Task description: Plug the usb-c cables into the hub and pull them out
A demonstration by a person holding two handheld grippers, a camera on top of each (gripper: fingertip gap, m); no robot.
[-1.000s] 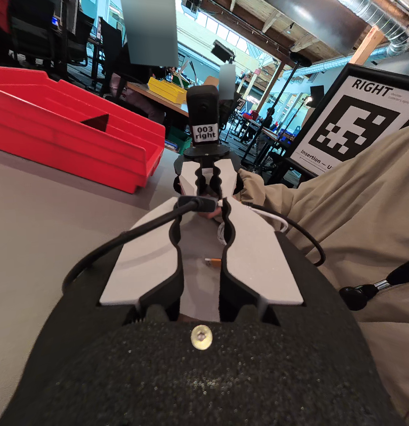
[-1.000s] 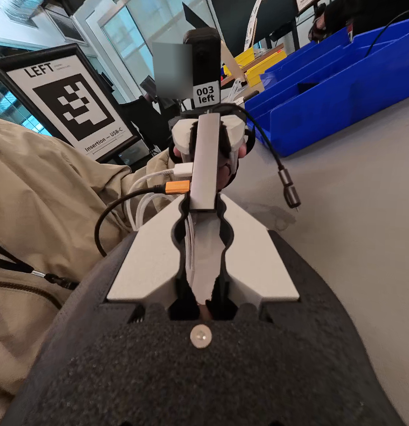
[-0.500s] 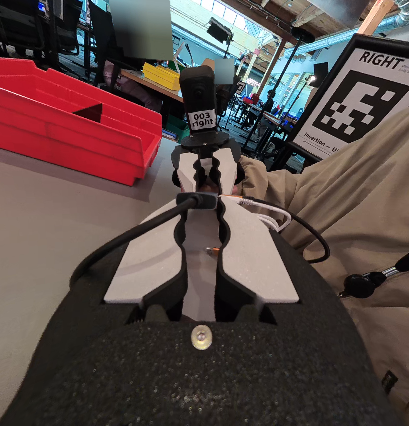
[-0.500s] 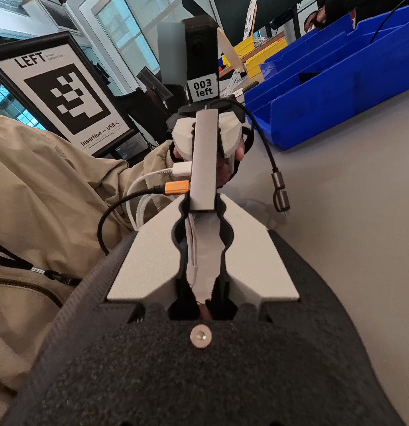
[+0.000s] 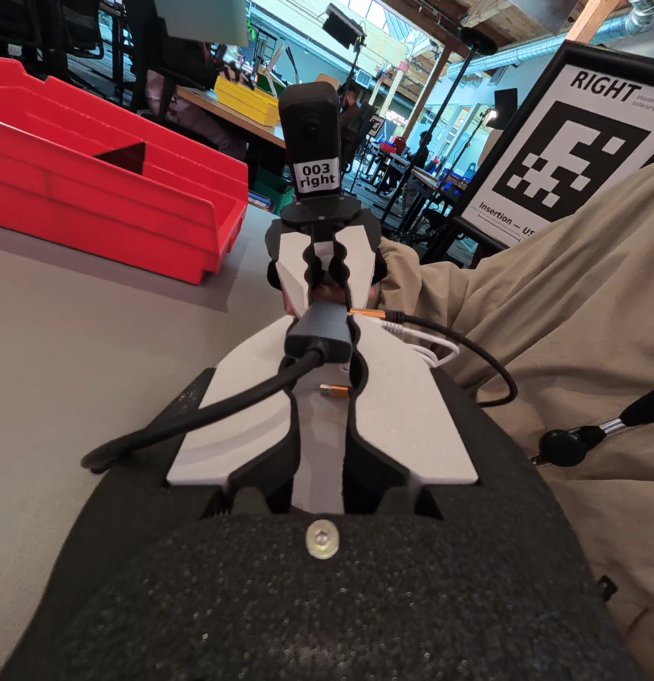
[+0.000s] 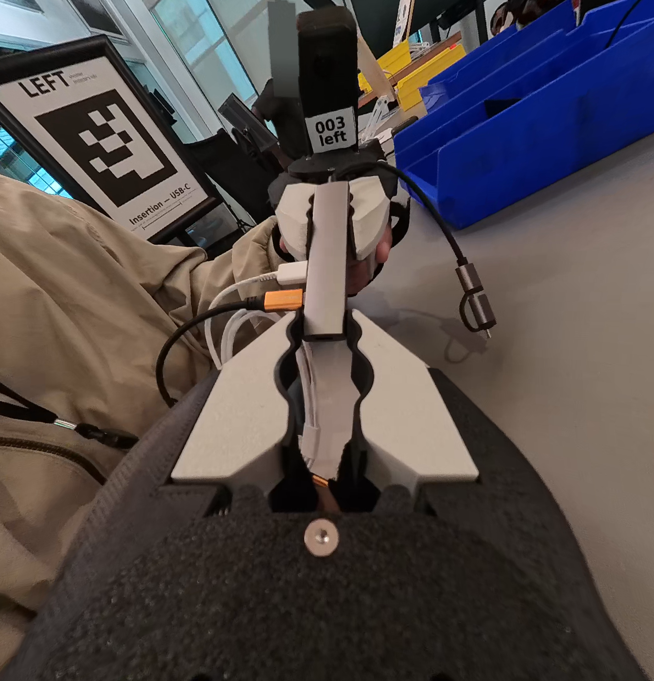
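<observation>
A slim grey hub (image 6: 327, 258) is held end to end between my two grippers, above the grey table (image 5: 97, 368). My left gripper (image 5: 320, 333) is shut on the hub's (image 5: 320, 328) cable end. My right gripper (image 6: 323, 328) is shut on the other end. A white plug (image 6: 290, 274) and an orange plug (image 6: 283, 300) on a black cable sit in the hub's side, towards the person. The hub's own black lead hangs off, ending in a grey plug (image 6: 476, 298) near the table. A loose orange plug (image 5: 334, 391) lies on the table below the hub.
A red bin (image 5: 115, 206) stands on the table at the left of the left wrist view, and a blue bin (image 6: 539, 129) at the right of the right wrist view. Framed marker signs (image 5: 576, 147) (image 6: 97, 140) and the person's beige jacket (image 5: 539, 294) are close by. The grippers are tip to tip, or close to it.
Both grippers have kept their hold on the hub. The hub has tilted a little, so its top shows in the left wrist view. The hanging grey plug has swung.
</observation>
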